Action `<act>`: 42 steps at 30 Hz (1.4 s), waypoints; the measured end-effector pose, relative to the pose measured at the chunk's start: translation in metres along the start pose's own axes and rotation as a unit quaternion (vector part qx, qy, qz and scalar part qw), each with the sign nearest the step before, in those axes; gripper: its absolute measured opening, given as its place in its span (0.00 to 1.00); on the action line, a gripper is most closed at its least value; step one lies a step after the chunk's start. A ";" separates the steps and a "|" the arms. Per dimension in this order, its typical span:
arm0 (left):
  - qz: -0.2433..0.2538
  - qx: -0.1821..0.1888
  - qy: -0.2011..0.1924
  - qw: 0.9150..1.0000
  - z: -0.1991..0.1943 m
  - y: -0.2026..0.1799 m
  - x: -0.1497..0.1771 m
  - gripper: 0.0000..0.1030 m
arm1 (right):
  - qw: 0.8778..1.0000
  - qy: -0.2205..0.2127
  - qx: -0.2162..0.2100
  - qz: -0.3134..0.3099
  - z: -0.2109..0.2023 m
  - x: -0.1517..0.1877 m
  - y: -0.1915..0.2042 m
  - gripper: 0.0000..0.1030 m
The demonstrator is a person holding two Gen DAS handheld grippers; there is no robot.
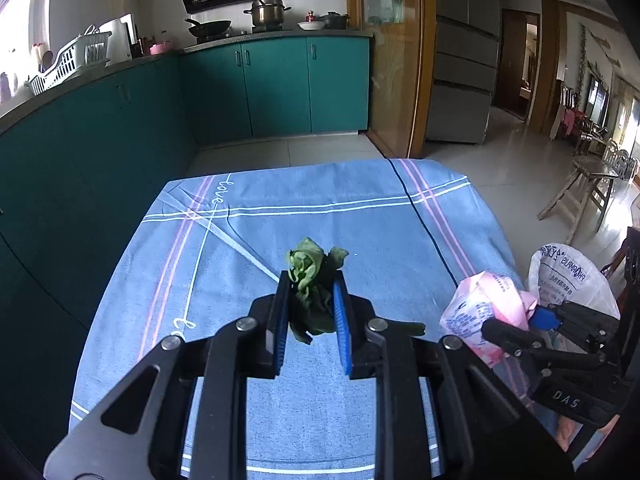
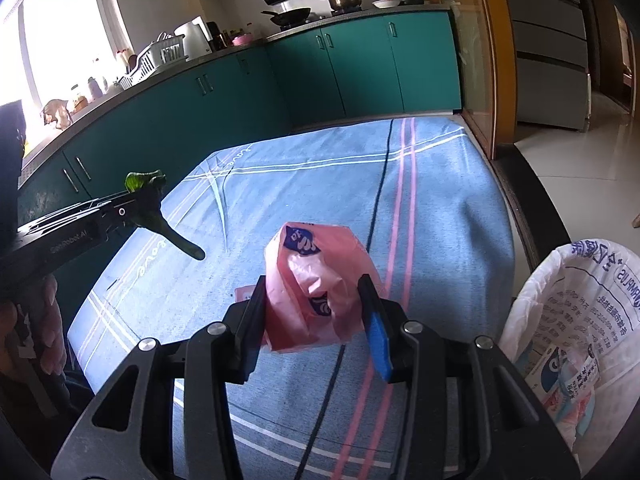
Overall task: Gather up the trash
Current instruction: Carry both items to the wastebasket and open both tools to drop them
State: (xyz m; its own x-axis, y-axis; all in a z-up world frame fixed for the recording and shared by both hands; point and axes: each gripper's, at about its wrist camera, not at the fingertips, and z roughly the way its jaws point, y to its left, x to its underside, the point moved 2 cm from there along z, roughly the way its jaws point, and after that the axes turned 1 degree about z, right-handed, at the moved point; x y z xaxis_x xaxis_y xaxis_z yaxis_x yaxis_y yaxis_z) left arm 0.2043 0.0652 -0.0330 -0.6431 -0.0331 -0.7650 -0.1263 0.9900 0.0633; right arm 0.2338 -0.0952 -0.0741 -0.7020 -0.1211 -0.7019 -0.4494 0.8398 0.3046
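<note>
Holding limp green leaf scrap (image 1: pixel 313 288) pinched tight in L gripper (image 1: pixel 311 320), crumpled pink plastic wrapper (image 2: pixel 316 292) clamped in R gripper (image 2: pixel 316 320), I'd carry both level over white bag-lined bin (image 2: pixel 576 320) near right before releasing.

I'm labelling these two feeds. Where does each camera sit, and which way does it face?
Left wrist: on the left gripper, angled down over the blue striped tablecloth; its fingers clamp a wilted green leaf.
Right wrist: on the right gripper, facing likewise; it grips a crumpled pink plastic wrapper; a hand shows left.
Shared: cloth, leaf, wrapper, white printed trash bag, teal cabinets.
</note>
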 end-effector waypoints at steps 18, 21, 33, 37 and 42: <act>0.024 0.014 -0.040 0.999 -0.023 -0.038 -0.001 0.21 | 0.994 -0.083 0.051 0.048 -0.067 -0.001 -0.049 0.43; 0.034 0.028 -0.044 0.998 -0.026 -0.054 0.000 0.21 | 0.992 -0.091 0.072 0.055 -0.080 0.004 -0.063 0.43; 0.071 0.154 -0.006 0.985 -0.021 -0.136 0.002 0.22 | 0.971 -0.134 0.143 0.140 -0.137 0.025 -0.136 0.43; 0.073 0.226 0.023 0.971 -0.014 -0.172 0.006 0.22 | 0.962 -0.141 0.164 0.167 -0.154 0.032 -0.158 0.43; 0.076 0.298 0.046 0.950 -0.008 -0.222 0.013 0.22 | 0.954 -0.135 0.191 0.186 -0.162 0.043 -0.180 0.43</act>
State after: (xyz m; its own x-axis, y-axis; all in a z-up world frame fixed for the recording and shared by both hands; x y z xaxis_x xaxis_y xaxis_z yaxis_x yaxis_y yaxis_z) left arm 0.2185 -0.1561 -0.0520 -0.6859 0.1322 -0.7156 0.4066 0.8851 -0.2262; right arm 0.1947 -0.3372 -0.0546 -0.5822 0.3207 -0.7471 0.0729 0.9358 0.3449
